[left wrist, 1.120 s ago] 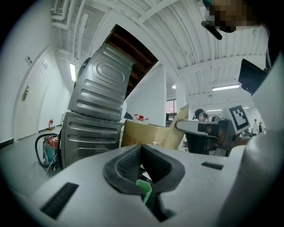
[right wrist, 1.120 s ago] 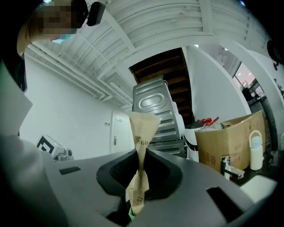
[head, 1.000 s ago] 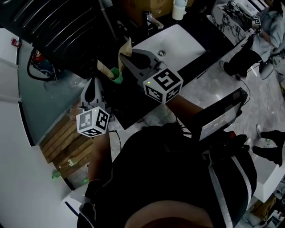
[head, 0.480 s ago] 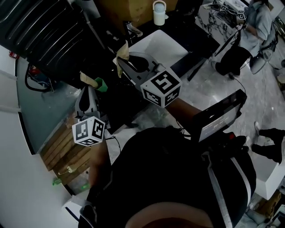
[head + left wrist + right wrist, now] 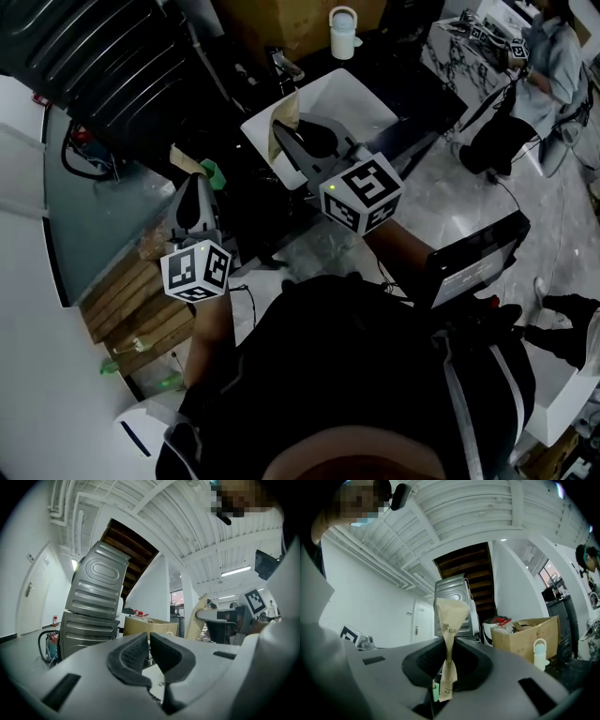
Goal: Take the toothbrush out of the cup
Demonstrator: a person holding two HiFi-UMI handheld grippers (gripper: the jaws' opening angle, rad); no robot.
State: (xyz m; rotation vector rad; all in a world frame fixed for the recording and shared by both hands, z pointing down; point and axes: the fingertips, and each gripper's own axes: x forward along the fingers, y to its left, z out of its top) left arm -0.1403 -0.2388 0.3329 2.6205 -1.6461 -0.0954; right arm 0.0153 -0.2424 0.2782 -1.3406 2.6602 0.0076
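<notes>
The toothbrush is in a tan paper wrapper (image 5: 284, 122), and my right gripper (image 5: 289, 139) is shut on it in front of the white sink (image 5: 370, 105). In the right gripper view the wrapper (image 5: 451, 616) stands upright between the pads and fans out above them, with a bit of green below. A small green cup (image 5: 210, 172) with a tan piece beside it sits on the dark counter left of the sink. It is just past the tips of my left gripper (image 5: 197, 181). My left gripper (image 5: 147, 641) is shut with nothing between its pads.
A faucet (image 5: 287, 64) stands behind the sink, with a white bottle (image 5: 343, 32) and a cardboard box (image 5: 525, 637) further back. A ribbed metal machine (image 5: 93, 602) fills the far left. Wooden slats (image 5: 141, 305) lie below the counter. A person (image 5: 548, 56) sits at the far right.
Both grippers have shifted rightward along the counter relative to the sink, the right one still holding the wrapped toothbrush. The green cup now lies close to the left gripper's tips.
</notes>
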